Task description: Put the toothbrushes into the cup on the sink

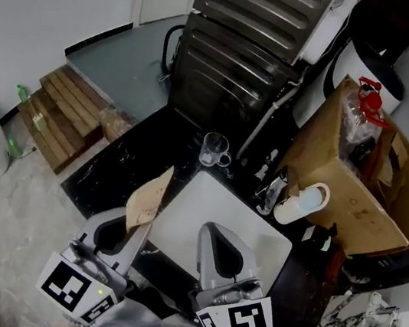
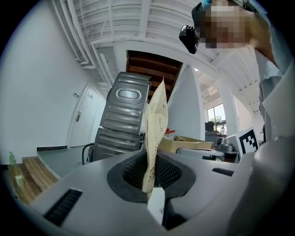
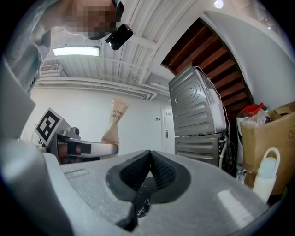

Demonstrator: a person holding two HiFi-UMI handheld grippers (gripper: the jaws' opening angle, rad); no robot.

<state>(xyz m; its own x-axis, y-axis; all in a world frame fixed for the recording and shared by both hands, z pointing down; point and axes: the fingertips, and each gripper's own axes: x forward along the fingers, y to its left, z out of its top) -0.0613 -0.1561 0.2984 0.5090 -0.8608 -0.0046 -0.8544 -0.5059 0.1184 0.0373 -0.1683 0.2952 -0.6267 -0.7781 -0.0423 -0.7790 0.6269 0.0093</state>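
My left claw (image 2: 154, 180) is clamped on the lower end of a brown paper packet (image 2: 156, 126), which stands up out of the pads and leans a little to the right. My right claw (image 3: 150, 169) is closed, pad against pad, with nothing between them. Only the head view shows the cup (image 1: 214, 151): it is clear and stands upright on the black counter (image 1: 123, 165), just beyond the far edge of a white square surface (image 1: 217, 204), well ahead of both claws. From above, the packet (image 1: 148, 200) hangs over that surface's left edge. The right gripper view catches the packet (image 3: 115, 120) off to its left, and a white bottle (image 3: 265, 177) and cardboard box (image 3: 272, 138) to its right. The grey metal machine (image 2: 124, 115) stands far behind.
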